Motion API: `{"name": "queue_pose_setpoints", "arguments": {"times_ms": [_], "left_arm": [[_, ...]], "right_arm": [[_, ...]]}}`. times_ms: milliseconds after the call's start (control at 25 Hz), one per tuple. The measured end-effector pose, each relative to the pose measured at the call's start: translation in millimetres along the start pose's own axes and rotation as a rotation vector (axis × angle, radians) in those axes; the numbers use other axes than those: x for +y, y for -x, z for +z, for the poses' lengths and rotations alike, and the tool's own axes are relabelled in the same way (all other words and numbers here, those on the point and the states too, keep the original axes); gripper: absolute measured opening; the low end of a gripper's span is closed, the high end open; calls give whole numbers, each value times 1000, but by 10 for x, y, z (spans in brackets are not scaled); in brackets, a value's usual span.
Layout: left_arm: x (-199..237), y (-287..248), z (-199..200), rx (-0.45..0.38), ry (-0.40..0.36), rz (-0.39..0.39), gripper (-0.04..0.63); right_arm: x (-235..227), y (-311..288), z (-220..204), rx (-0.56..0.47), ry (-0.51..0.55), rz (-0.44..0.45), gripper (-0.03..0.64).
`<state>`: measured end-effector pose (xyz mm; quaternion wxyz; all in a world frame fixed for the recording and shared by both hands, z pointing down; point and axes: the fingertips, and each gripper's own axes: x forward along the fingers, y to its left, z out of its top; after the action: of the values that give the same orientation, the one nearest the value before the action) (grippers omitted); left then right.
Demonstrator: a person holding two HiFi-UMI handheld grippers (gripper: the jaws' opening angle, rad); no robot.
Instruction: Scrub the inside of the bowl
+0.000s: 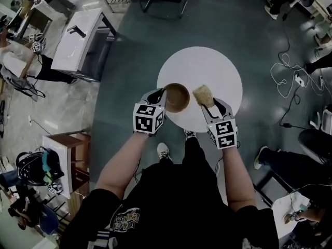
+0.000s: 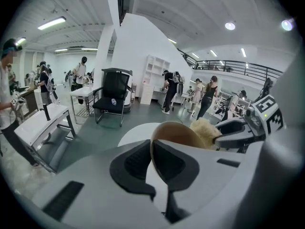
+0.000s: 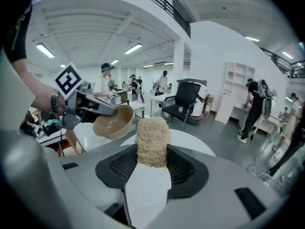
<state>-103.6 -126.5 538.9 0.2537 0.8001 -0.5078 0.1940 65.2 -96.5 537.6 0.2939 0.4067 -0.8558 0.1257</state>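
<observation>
Both grippers are loaded, mid-frame in the head view. Left gripper [image 1: 161, 94] is clamped on the rim of the brown bowl [image 1: 177, 97]; the bowl is held tilted over the lower-left edge of the round white table [image 1: 207, 66]. Right gripper [image 1: 210, 106] pinches a tan fibrous scrub pad [image 1: 204, 94], just right of the bowl with a small gap showing.
</observation>
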Motion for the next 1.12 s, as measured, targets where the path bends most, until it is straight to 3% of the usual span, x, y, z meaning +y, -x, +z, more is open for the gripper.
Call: {"name": "queue_pose_setpoints", "arguments": {"times_ms": [160,320,720,1120], "left_arm": [[41,-264,-164,36,29,23,18],[60,-581,-300,74,65,42,19],[59,-1382,-606,167,100,74,20],[146,-1788,-768,216,105,95,20]], "right_arm": [[-463,-62,-278,35,-127,-118,201],[-838,-158,-607,97,-185,-155,201],[-1418,-704,-1081,192,-221,-153,201],[-1581,-1231,-1218,242,-206,-99,201]]}}
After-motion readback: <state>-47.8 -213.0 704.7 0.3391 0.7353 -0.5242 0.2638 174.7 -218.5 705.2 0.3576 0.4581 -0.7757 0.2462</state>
